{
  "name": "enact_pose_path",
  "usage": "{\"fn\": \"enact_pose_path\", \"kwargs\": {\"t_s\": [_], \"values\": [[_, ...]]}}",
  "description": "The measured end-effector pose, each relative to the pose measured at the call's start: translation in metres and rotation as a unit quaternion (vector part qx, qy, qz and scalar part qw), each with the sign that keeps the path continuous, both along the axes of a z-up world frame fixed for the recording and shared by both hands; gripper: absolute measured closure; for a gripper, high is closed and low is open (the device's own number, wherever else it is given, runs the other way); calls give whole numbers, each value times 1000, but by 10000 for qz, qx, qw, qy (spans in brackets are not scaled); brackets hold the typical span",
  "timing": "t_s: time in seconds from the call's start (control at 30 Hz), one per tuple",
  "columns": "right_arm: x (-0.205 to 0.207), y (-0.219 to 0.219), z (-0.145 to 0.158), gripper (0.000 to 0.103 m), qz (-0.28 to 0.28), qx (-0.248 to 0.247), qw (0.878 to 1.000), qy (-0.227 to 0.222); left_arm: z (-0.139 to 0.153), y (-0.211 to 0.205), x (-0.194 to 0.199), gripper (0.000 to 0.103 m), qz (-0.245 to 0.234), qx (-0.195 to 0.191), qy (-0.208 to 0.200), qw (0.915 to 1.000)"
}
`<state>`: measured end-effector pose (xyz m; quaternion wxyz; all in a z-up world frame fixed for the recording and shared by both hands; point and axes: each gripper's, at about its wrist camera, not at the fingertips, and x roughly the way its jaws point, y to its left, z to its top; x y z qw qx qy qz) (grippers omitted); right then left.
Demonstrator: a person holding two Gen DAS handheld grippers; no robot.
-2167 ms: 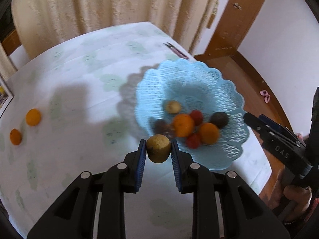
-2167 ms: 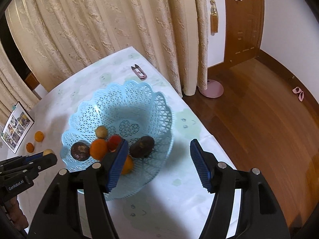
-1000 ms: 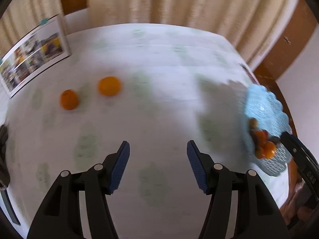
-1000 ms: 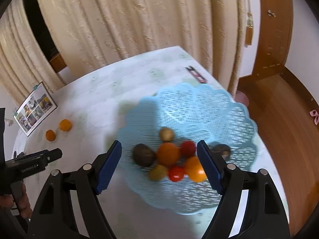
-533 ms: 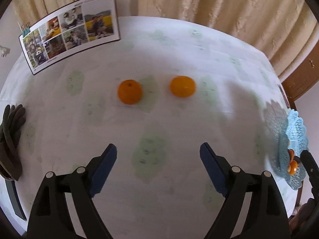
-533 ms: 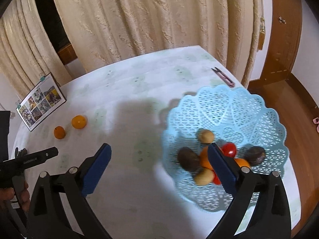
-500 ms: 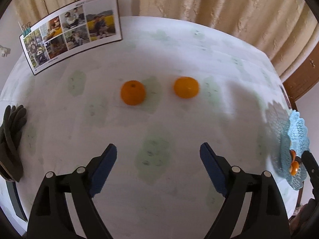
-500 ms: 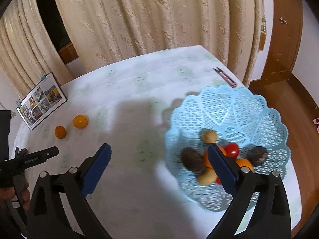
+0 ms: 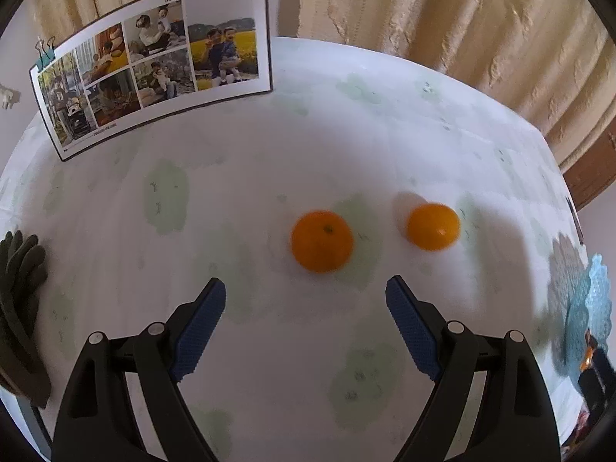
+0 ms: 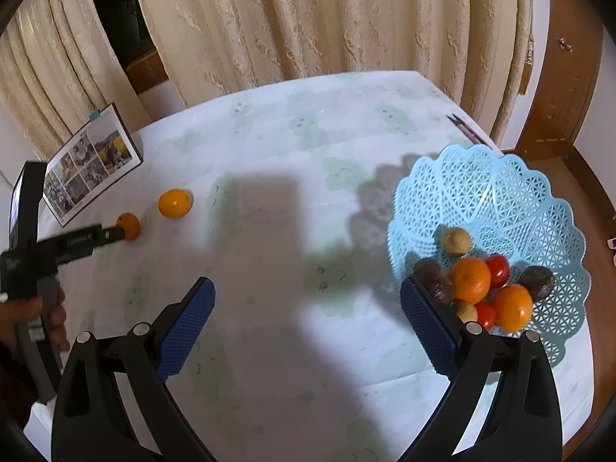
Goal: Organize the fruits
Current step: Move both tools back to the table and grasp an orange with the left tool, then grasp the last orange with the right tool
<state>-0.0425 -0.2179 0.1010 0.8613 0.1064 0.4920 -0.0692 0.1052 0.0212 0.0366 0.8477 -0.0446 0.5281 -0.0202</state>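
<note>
Two oranges lie on the white tablecloth. In the left wrist view the nearer orange (image 9: 322, 240) sits just ahead of my open, empty left gripper (image 9: 306, 308), and the second orange (image 9: 433, 226) lies to its right. In the right wrist view both oranges show at the left, the nearer orange (image 10: 129, 225) by the left gripper's tip and the second orange (image 10: 175, 203) behind it. The light blue lattice basket (image 10: 512, 200) holds several fruits: oranges, red tomatoes, dark and tan fruits. My right gripper (image 10: 306, 315) is open and empty over the table, left of the basket.
A photo calendar (image 9: 150, 61) stands at the table's back left. A dark glove (image 9: 19, 269) lies at the left edge. A small clipper (image 10: 467, 131) lies behind the basket. Curtains hang behind the table. The basket's edge (image 9: 596, 300) shows far right.
My left gripper let the tan fruit go into the basket, opened, swung left and closed in on the two oranges. My right gripper swung left, so the basket now sits at its right.
</note>
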Motion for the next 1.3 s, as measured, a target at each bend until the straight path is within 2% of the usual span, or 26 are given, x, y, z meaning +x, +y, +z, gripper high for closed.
{"fn": "enact_pose_path", "kwargs": {"t_s": [0.13, 0.37, 0.53, 0.6, 0.7, 0.9, 1.3], "values": [[0, 7, -6, 5, 55, -13, 9999, 93, -4, 5, 14, 19, -2, -41, -3, 10000], [4, 17, -13, 5, 143, -31, 9997, 208, -15, 2, 32, 34, -189, -29, 82, 9998], [9, 20, -19, 5, 183, -26, 9994, 287, -23, -1, 40, 51, -344, -102, 105, 9993], [11, 23, -21, 5, 208, -16, 9993, 312, -23, -5, 41, 62, -483, -159, 94, 9987], [18, 27, -25, 5, 277, 8, 9991, 334, -23, -8, 42, 63, -552, -55, 90, 9984], [38, 40, -29, 5, 459, 75, 9985, 292, -18, 5, 34, 63, -424, -227, 105, 9988], [112, 90, -39, 5, 1113, 129, 9937, 66, -3, 41, 10, 63, -134, -174, 56, 9997]]}}
